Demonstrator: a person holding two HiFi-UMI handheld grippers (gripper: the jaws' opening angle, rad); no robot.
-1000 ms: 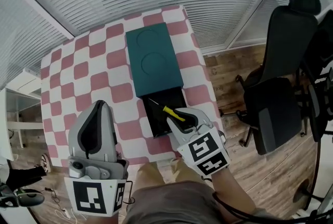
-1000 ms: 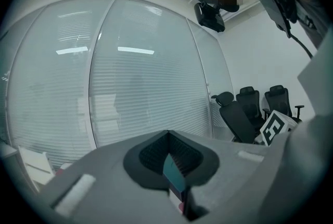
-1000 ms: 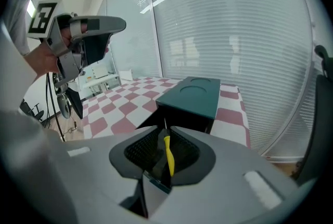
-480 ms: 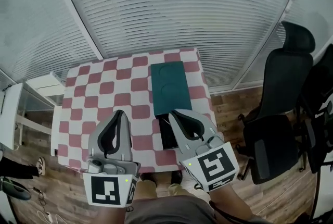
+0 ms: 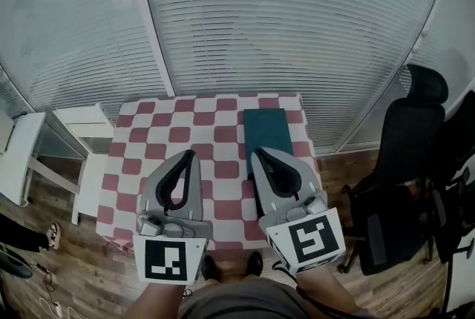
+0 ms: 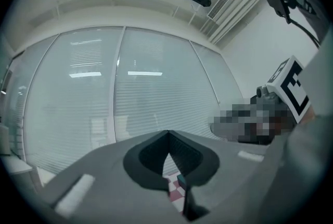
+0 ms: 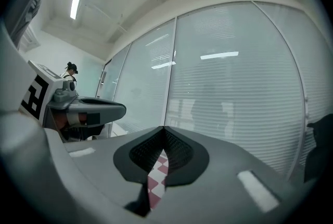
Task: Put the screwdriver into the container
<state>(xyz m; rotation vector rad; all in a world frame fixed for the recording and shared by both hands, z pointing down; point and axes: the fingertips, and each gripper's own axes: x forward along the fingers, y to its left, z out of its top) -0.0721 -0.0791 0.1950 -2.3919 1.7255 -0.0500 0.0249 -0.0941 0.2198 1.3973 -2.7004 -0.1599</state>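
Table point(image 5: 148, 133) below; left tongs point(image 5: 191, 153) and right tongs point(image 5: 255, 153) level, pressed together, seemingly empty.

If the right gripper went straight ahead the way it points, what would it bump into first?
Probably the window blinds; the right gripper points level at them, above the table, with nothing visible between.

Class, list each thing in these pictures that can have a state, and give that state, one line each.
left claw: shut, nothing between its tips.
right claw: shut, nothing held.
green container: on the table; near end hidden behind the right claw, so open or closed cannot be told.
office chair: upright, unoccupied.
blinds: lowered.
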